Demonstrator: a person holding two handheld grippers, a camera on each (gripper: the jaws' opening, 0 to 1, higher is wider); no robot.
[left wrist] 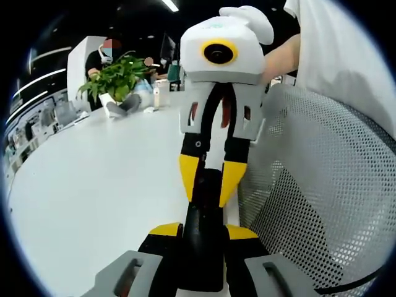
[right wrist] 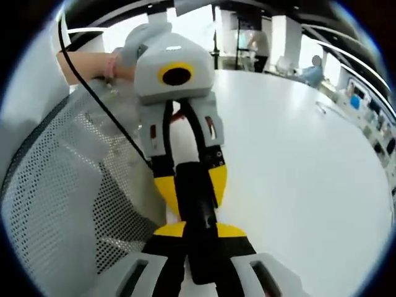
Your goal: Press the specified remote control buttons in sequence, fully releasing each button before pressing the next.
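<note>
Remote control [left wrist: 204, 241], dark and slim, sits clamped end to end: our left tool [left wrist: 203, 232] grips one end, our right tool [right wrist: 201, 232] the other, above the white table [left wrist: 93, 185]. No button is pressed yet; next one tool must let go to press.

Both views are taken from low over a white desk [left wrist: 93, 185], each along its own jaws, and the two are faced toward one another. In the left gripper view, the right gripper [left wrist: 210, 176] is met head-on and very near; in the right gripper view, the left gripper [right wrist: 189, 179] is met likewise. Shared between them are a dark remote [left wrist: 204, 241], apparently held from both ends, the desk top and a mesh chair back [left wrist: 322, 185].
</note>
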